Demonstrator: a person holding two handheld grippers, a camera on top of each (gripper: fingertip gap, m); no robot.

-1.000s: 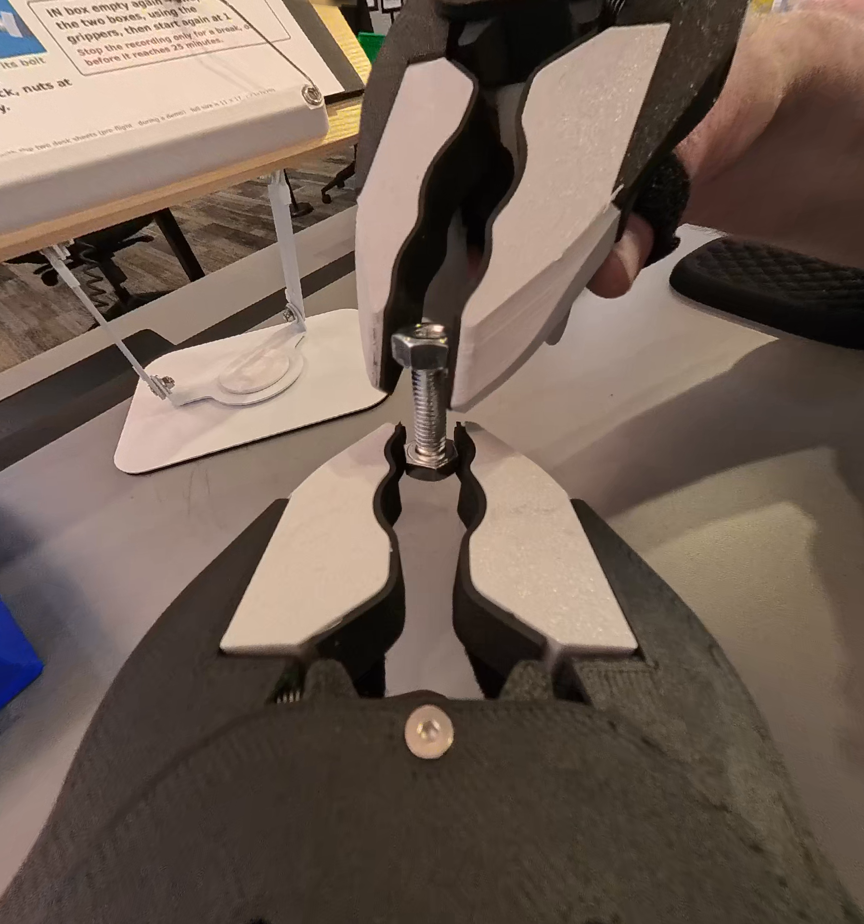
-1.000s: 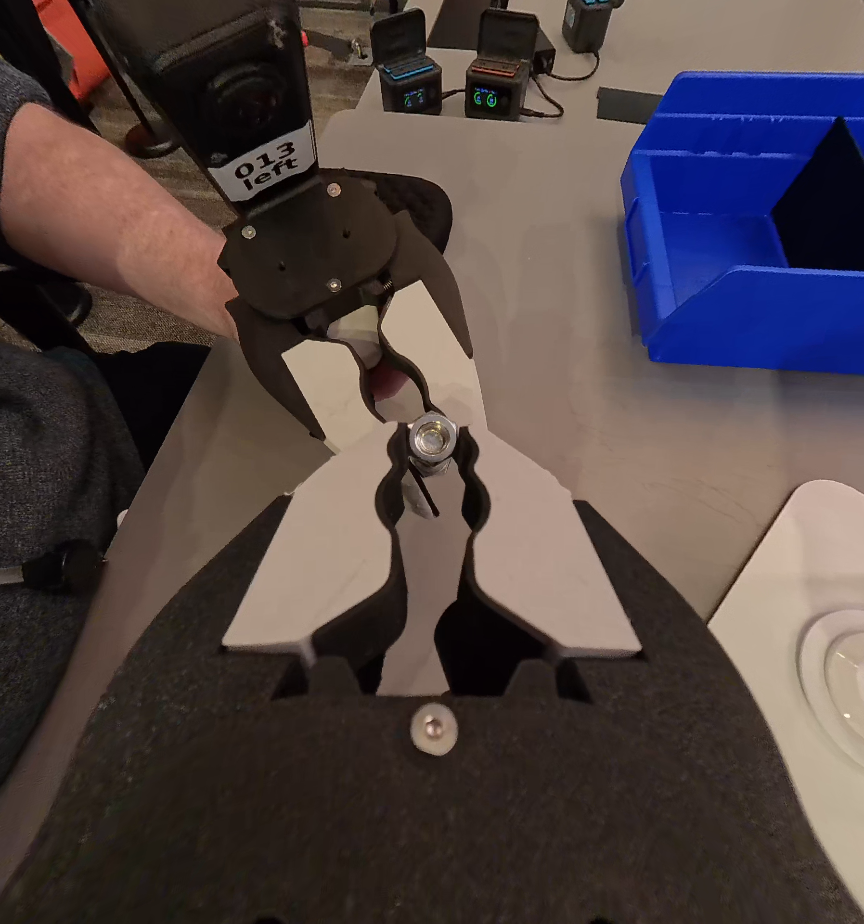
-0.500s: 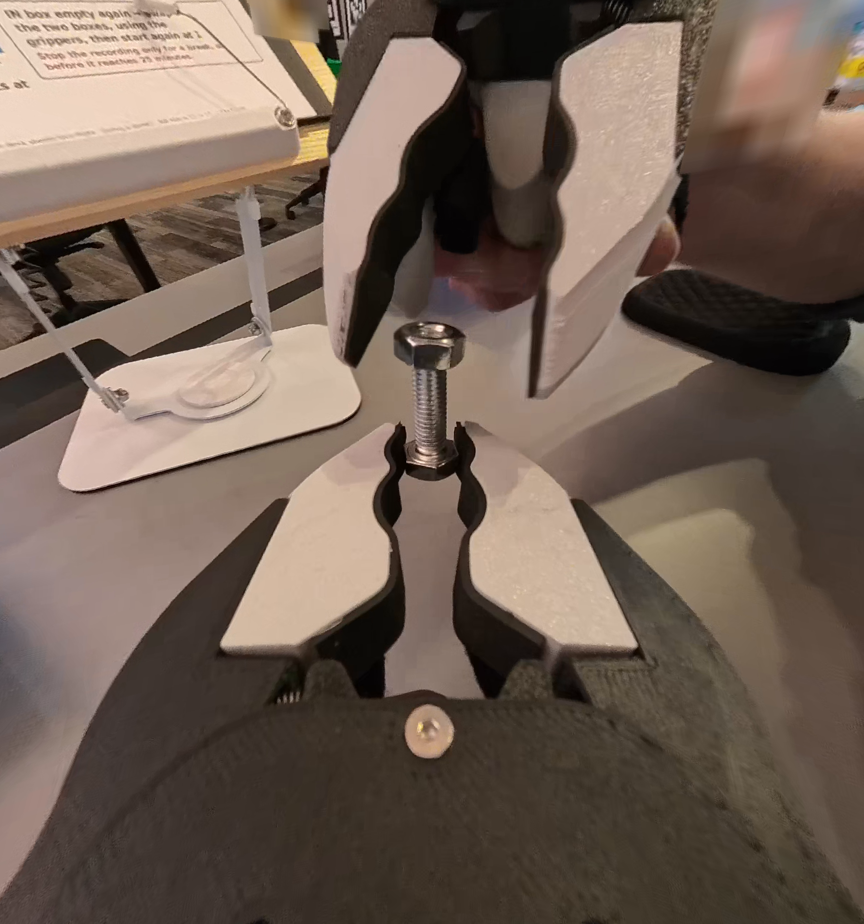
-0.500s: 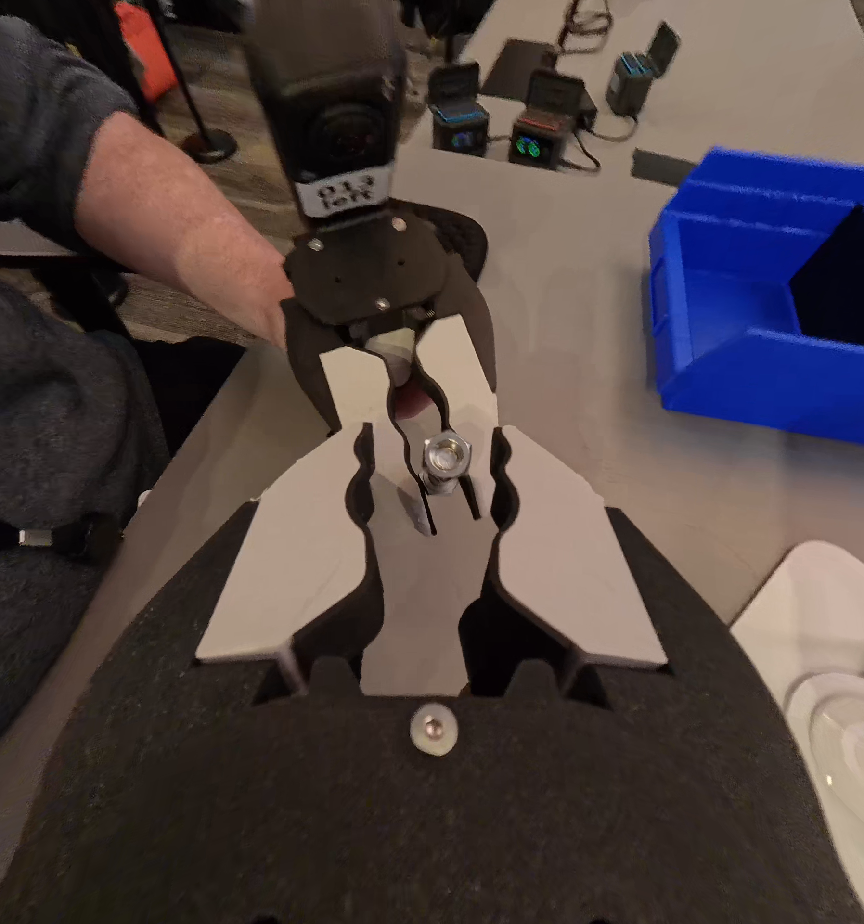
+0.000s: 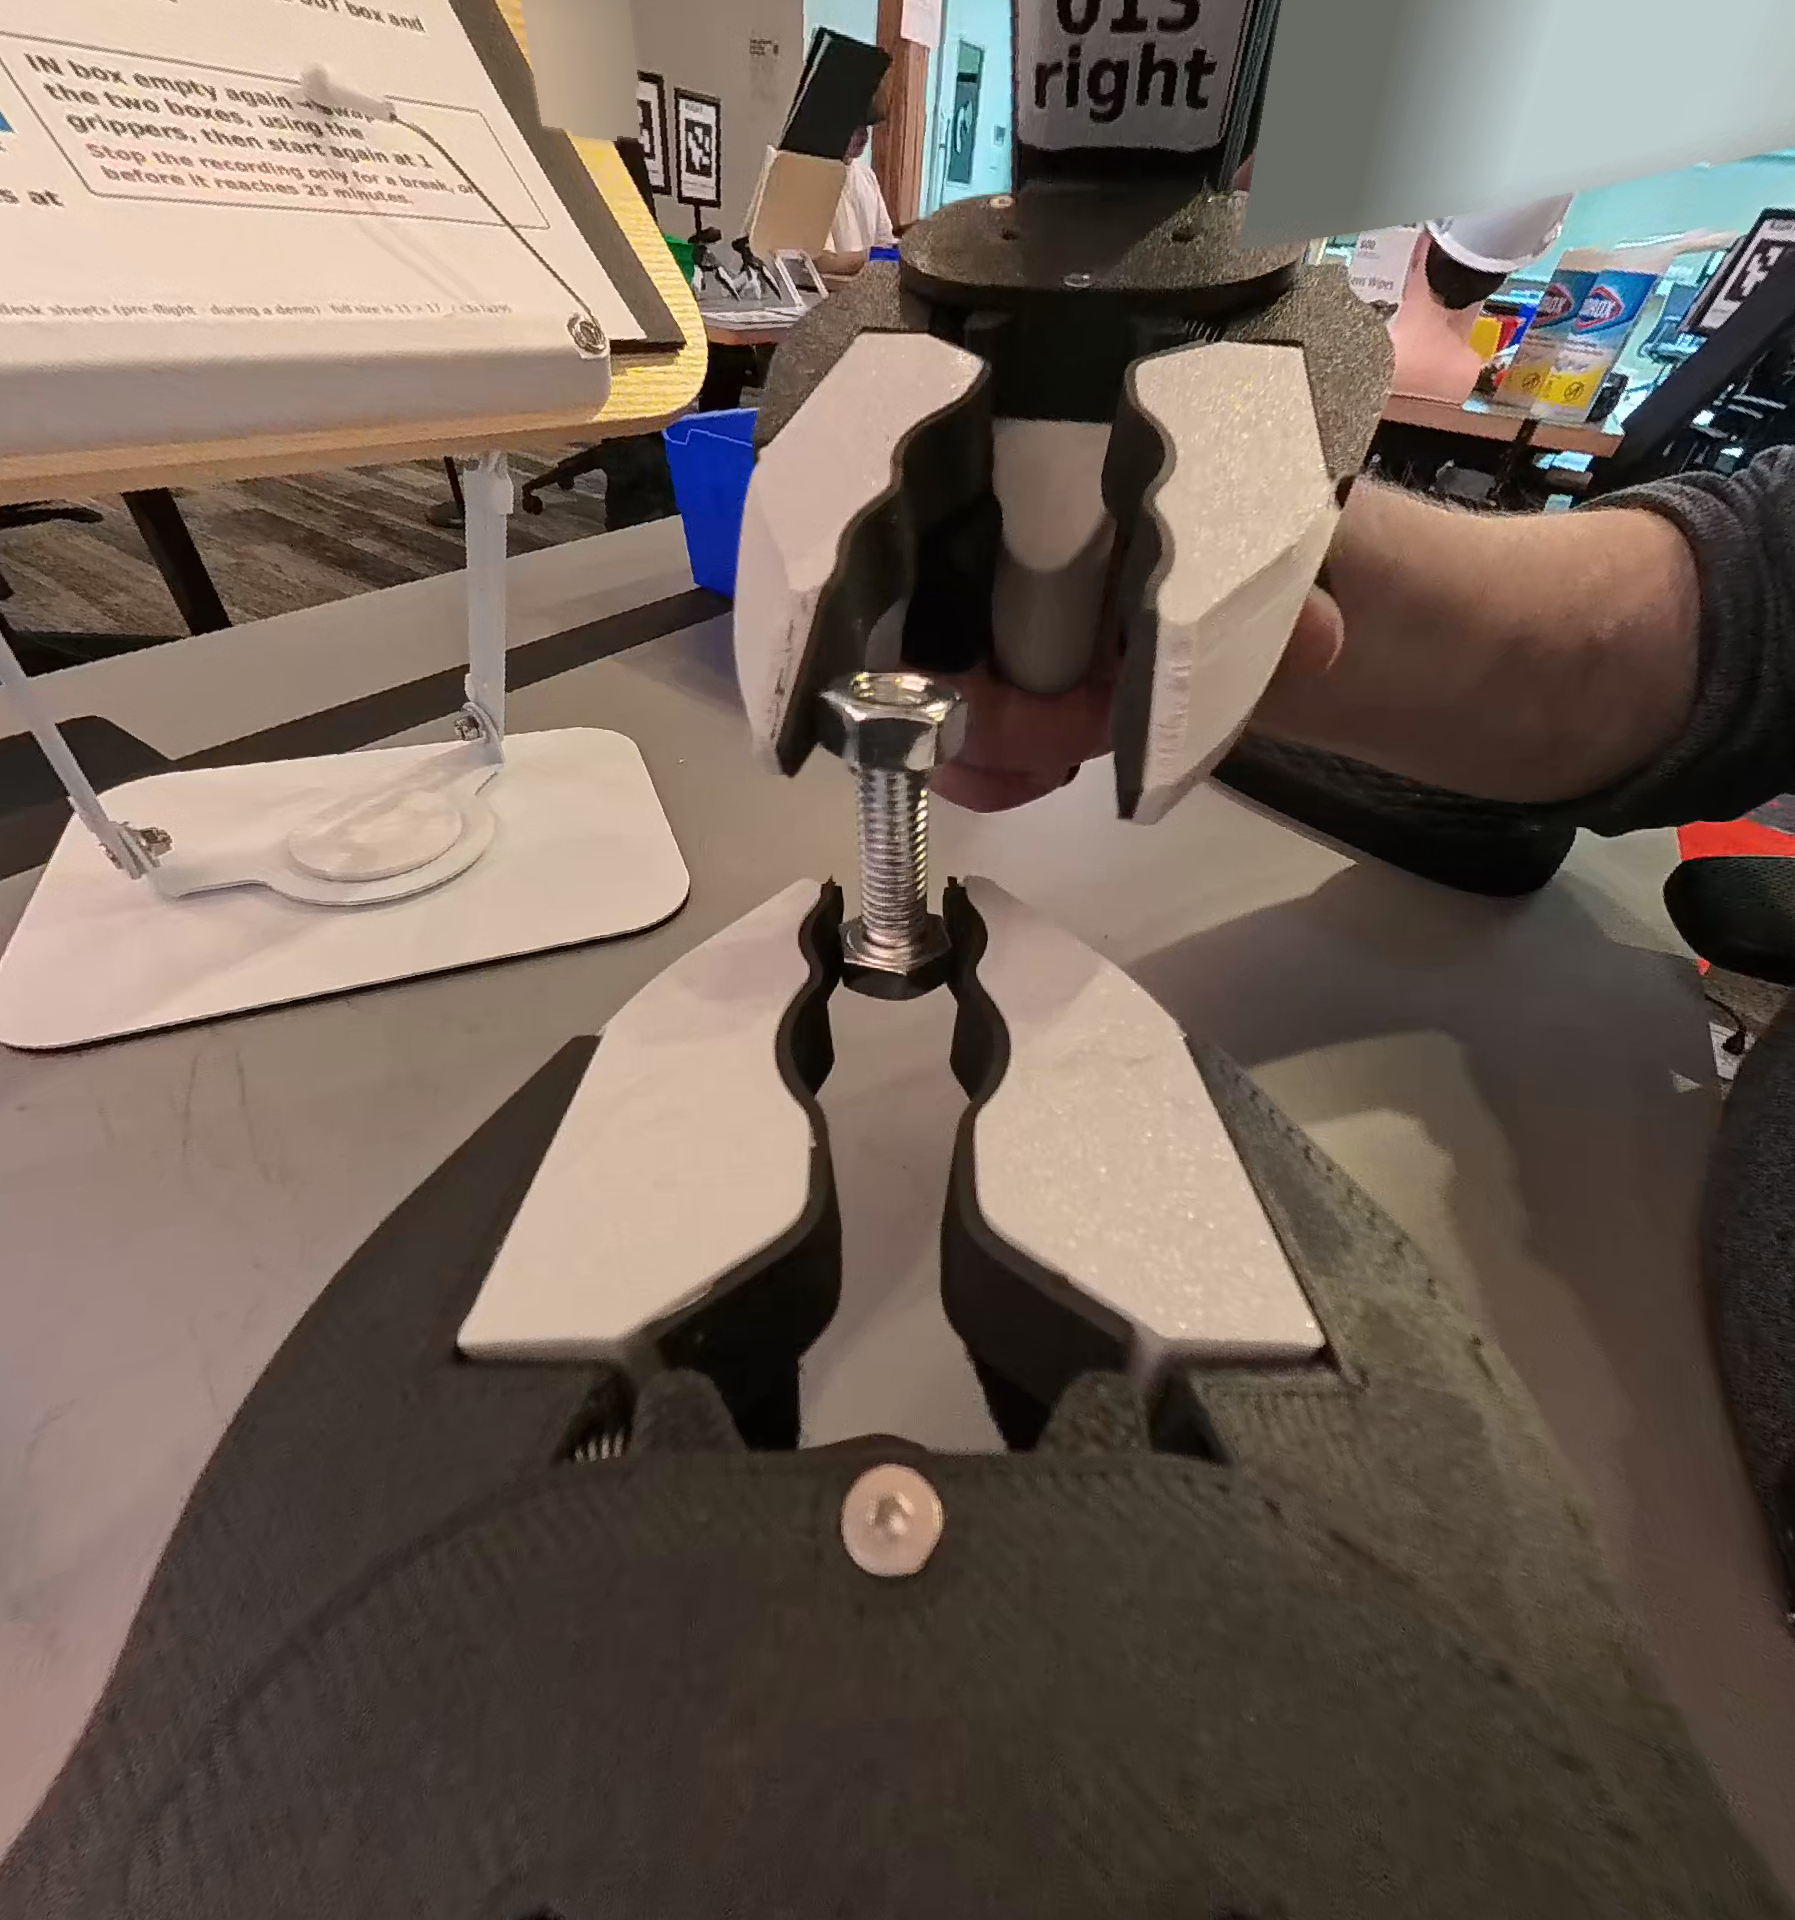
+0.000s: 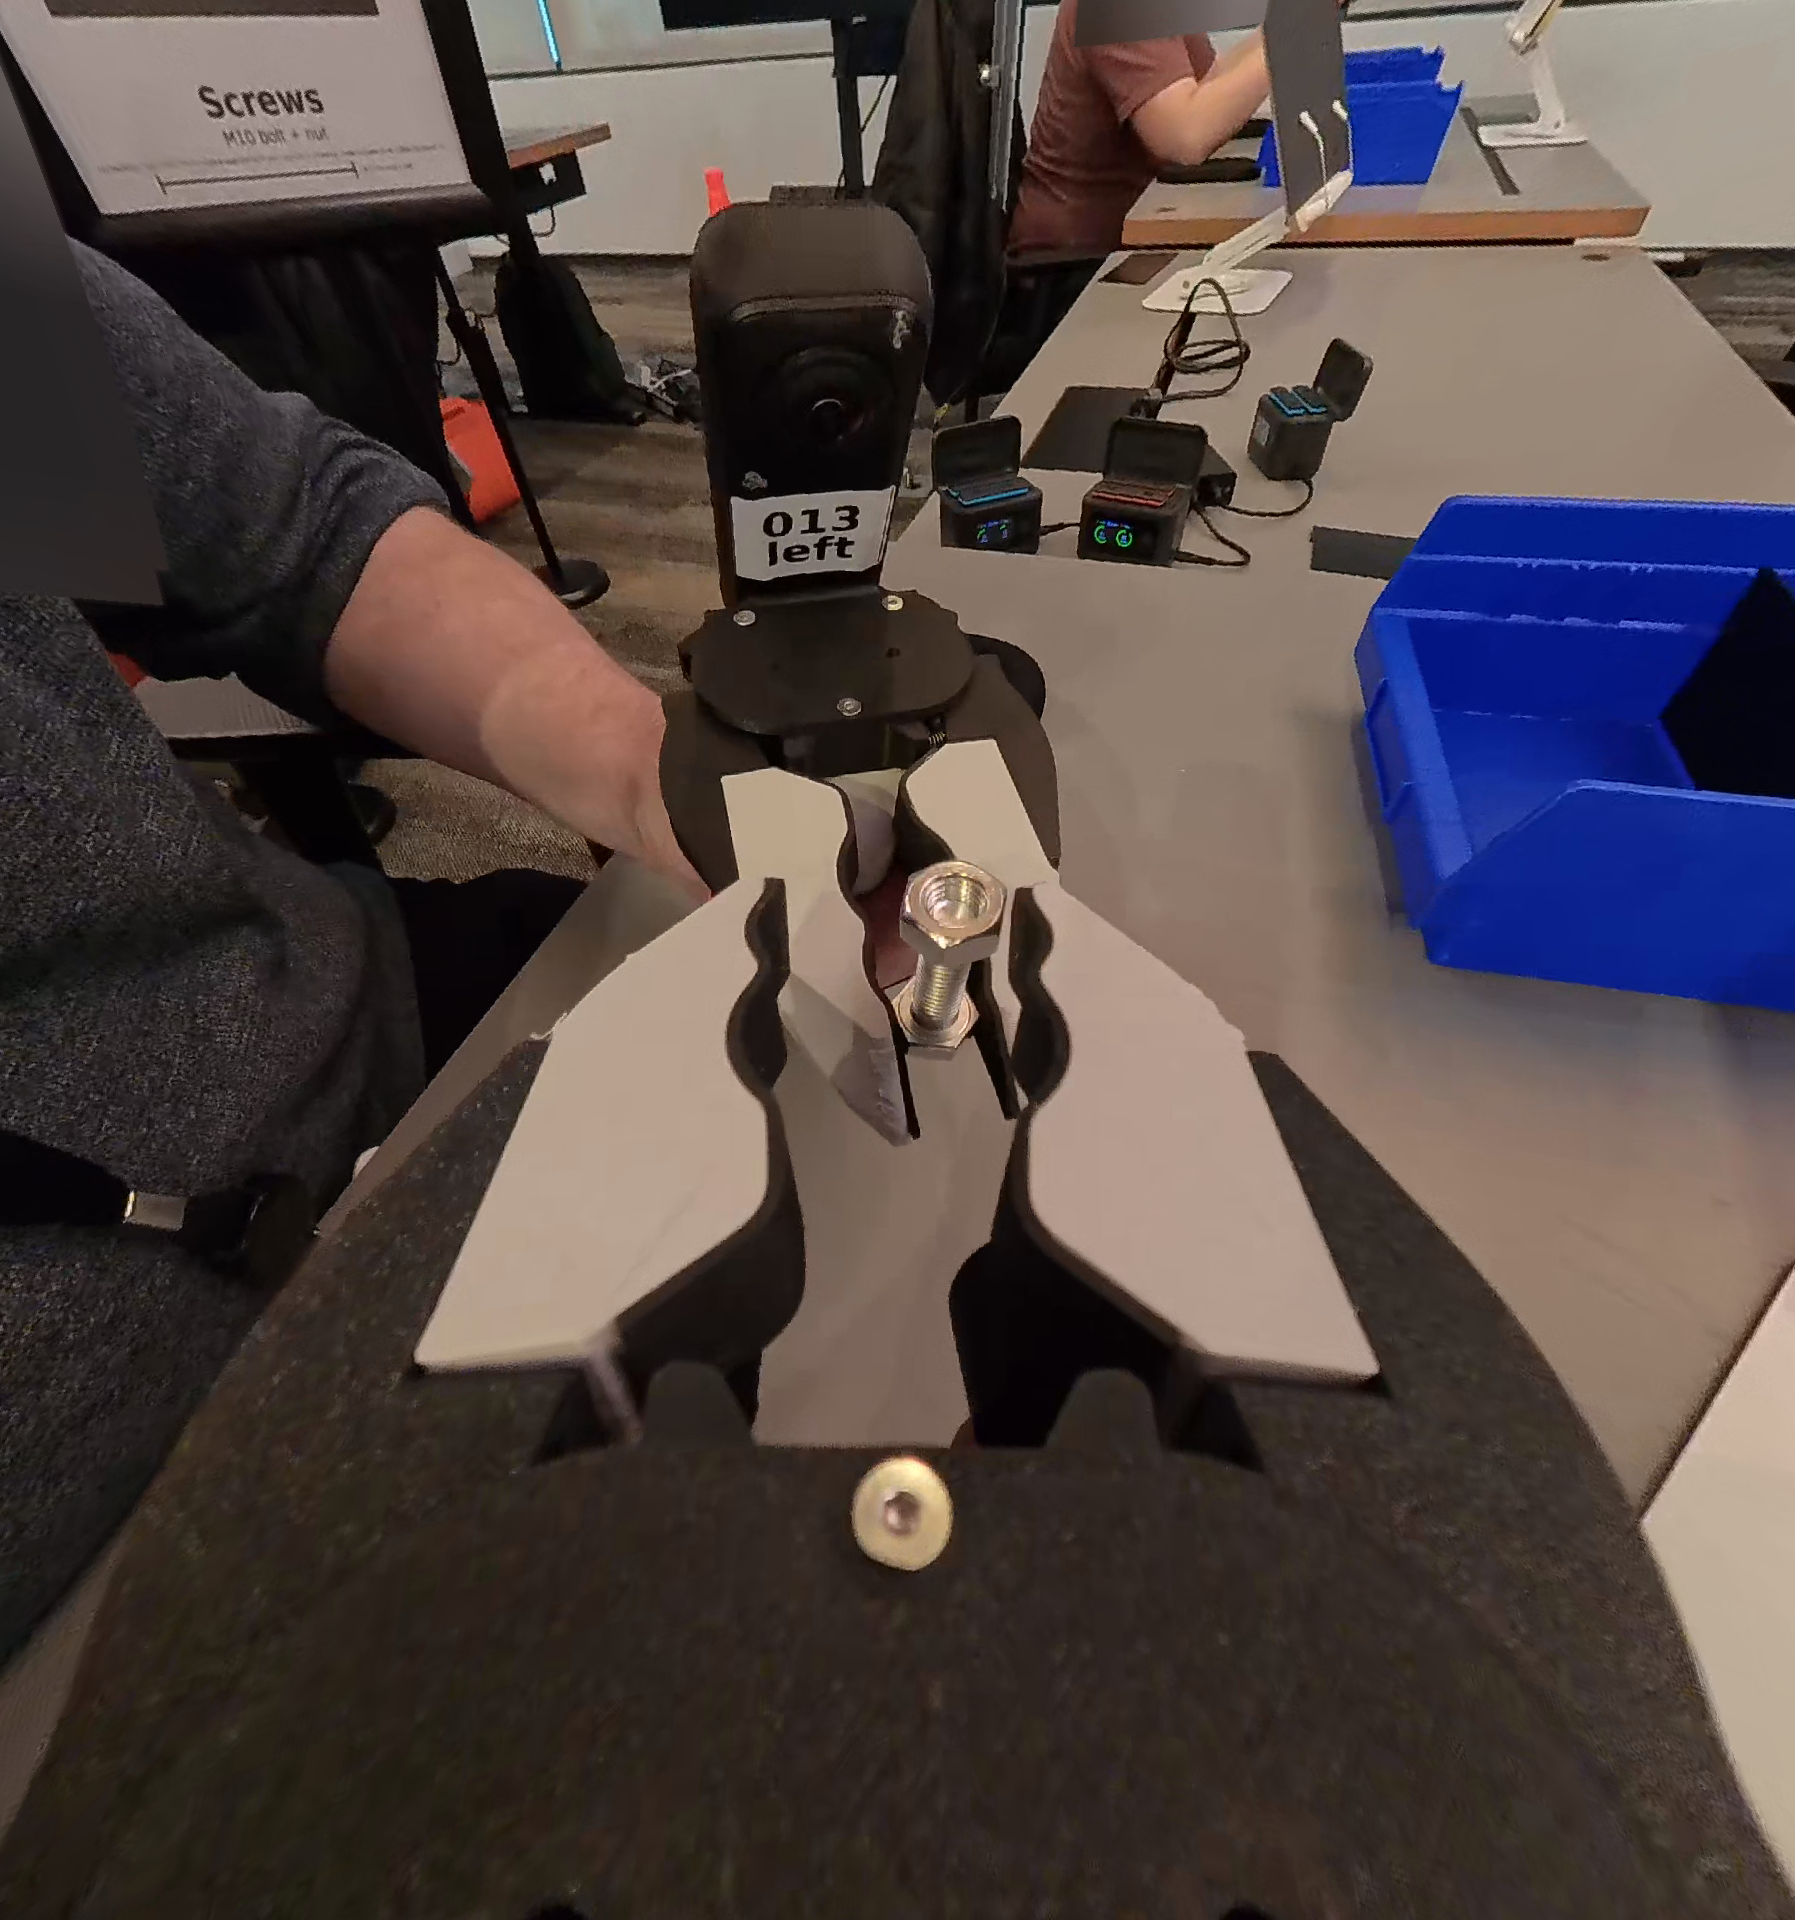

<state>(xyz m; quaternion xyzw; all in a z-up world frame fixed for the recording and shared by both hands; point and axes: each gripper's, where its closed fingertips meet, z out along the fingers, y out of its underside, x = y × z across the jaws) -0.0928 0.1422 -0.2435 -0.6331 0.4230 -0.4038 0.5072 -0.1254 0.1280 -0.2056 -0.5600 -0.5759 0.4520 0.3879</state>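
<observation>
Opened off the bolt [image 5: 891, 790], right hand-held gripper [image 6: 898, 940] straddles it — left hand-held gripper [image 5: 891, 935] clamps its nut [image 5: 893, 951].

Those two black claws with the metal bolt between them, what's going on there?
A person holds a two-finger gripper in each hand above a grey table. The left gripper is clamped on a nut threaded onto a silver bolt, which stands upright with its hex head on top. The right gripper is open around the bolt's head, its fingers spread apart rather than clamping it. A blue bin sits to one side and a white stand to the other.
</observation>
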